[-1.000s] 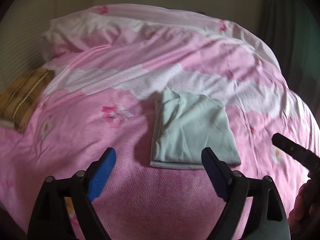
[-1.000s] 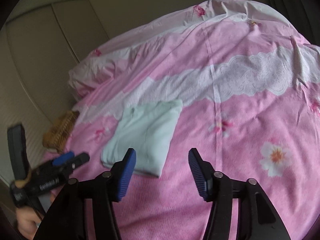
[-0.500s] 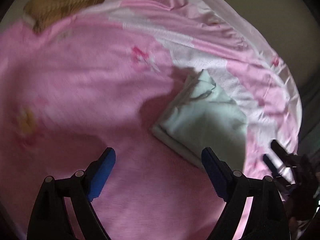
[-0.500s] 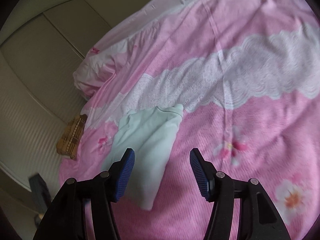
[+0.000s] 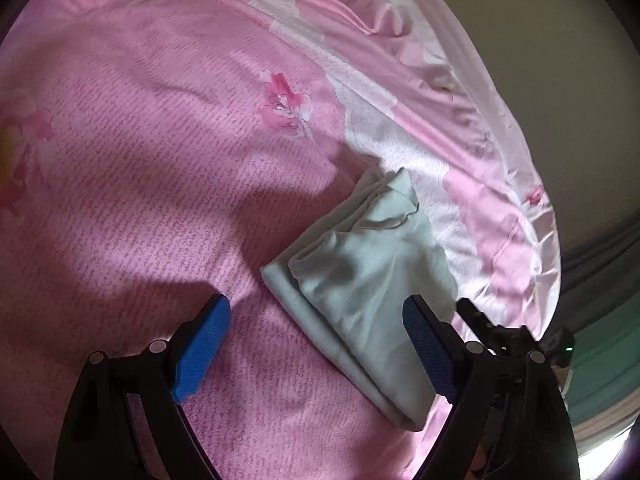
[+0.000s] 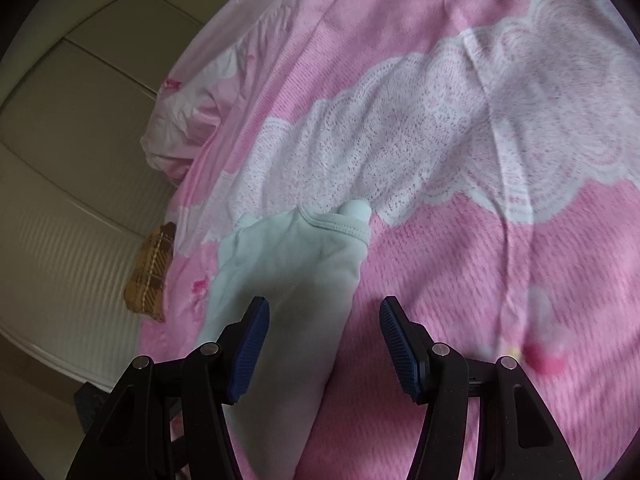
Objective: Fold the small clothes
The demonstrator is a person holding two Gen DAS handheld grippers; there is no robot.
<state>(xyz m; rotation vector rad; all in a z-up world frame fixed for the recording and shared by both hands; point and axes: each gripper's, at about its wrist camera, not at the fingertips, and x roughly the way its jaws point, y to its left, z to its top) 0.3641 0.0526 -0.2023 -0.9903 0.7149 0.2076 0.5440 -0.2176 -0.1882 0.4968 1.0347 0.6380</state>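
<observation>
Now | both tools came down closer to folded mint garment (image 5: 372, 280) on bed (image 5: 160, 160) | L tool (image 5: 316, 344) wide open, empty | R tool (image 6: 324, 344) half open, empty, astride garment edge | next fold pending, prob.

1. My left gripper (image 5: 316, 344) is hanging open over the pink bedspread (image 5: 160, 168); nothing is sitting between its pads, and the flat spread to the left and ahead is lying bare.
2. The folded pale green garment (image 5: 368, 280) is lying just ahead of my right pad, blocking that side.
3. My right gripper (image 6: 324, 344) is standing open over the garment's (image 6: 296, 276) near edge; the spread (image 6: 460, 272) to its right is lying free.
4. A rumpled pillow (image 6: 180, 136) and a brown plaid cloth (image 6: 150, 276) are crowding the bed's left edge, beside the wall.
</observation>
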